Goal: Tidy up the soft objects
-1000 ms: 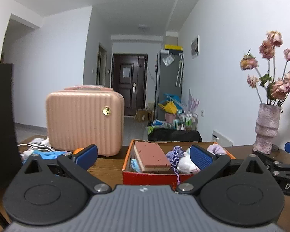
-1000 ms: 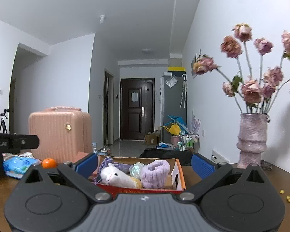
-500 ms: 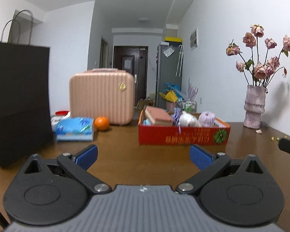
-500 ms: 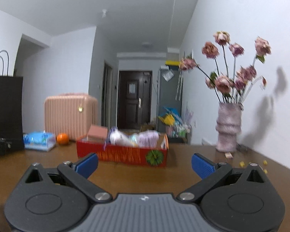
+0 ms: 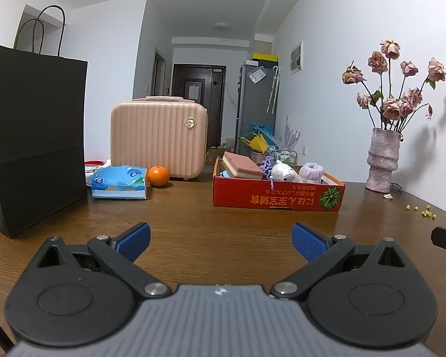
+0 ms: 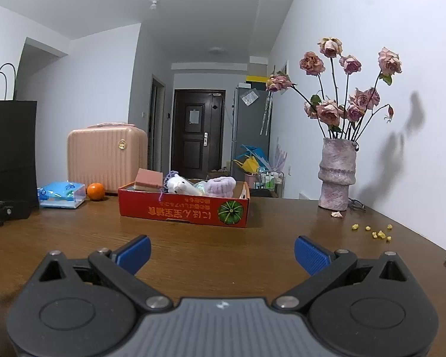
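Both grippers have pulled back from the red box (image 5: 278, 197), which a second ago filled the lower view and now sits well ahead across bare table (image 5: 211, 226). The left gripper (image 5: 220, 238) and right gripper (image 6: 222, 251) each hang low over the wood, jaws spread wide, nothing between the blue pads.

The soft things lie together inside the box: a pink sponge block (image 5: 242, 165) at its left end, a white plush (image 5: 284, 172) in the middle with purple yarn (image 5: 267, 165) draped beside it, and a lilac scrunchie (image 5: 311, 172) to the right. Judging by that, the sorting looks finished or nearly so.

Risks from here are small. The yarn's tail hangs over the front wall, so a low pass along that wall could snag it and drag things out. An orange (image 5: 158, 175) and a tissue pack (image 5: 119, 182) rest left of the box; a wide left sweep could roll the orange. The vase (image 6: 337, 174) stands to the right, tall and narrow, and a careless right swing might tip it.
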`<control>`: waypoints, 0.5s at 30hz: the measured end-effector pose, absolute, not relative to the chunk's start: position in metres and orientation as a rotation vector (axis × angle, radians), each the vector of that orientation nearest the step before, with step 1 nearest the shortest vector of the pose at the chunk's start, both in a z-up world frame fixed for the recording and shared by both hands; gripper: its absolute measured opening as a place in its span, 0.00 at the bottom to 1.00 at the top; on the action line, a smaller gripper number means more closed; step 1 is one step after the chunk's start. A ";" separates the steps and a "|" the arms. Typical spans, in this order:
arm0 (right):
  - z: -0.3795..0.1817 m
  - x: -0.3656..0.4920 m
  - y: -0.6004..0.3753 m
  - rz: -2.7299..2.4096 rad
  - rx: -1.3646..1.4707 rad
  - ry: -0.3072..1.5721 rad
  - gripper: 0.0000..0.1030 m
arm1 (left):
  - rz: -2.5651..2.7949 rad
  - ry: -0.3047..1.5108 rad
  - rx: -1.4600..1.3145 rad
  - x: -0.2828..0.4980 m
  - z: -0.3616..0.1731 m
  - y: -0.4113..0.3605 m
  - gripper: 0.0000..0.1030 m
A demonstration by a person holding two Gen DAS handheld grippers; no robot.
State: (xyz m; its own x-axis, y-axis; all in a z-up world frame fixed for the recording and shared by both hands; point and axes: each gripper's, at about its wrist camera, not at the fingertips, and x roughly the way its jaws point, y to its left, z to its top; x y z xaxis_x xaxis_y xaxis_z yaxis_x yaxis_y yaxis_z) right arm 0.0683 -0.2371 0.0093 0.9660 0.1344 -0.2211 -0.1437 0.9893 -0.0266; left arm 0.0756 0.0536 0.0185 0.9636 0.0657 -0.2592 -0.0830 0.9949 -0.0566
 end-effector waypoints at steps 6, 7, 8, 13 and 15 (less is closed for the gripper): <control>0.009 0.069 -0.235 0.152 -0.041 0.225 1.00 | 0.070 0.260 -0.067 0.073 0.018 0.052 1.00; 0.009 0.069 -0.235 0.153 -0.041 0.226 1.00 | 0.068 0.260 -0.068 0.073 0.018 0.051 1.00; 0.009 0.070 -0.235 0.154 -0.041 0.227 1.00 | 0.067 0.260 -0.068 0.072 0.018 0.051 1.00; 0.009 0.070 -0.234 0.154 -0.041 0.227 1.00 | 0.063 0.259 -0.069 0.072 0.018 0.050 1.00; 0.009 0.070 -0.235 0.154 -0.041 0.227 1.00 | 0.062 0.260 -0.068 0.072 0.018 0.050 1.00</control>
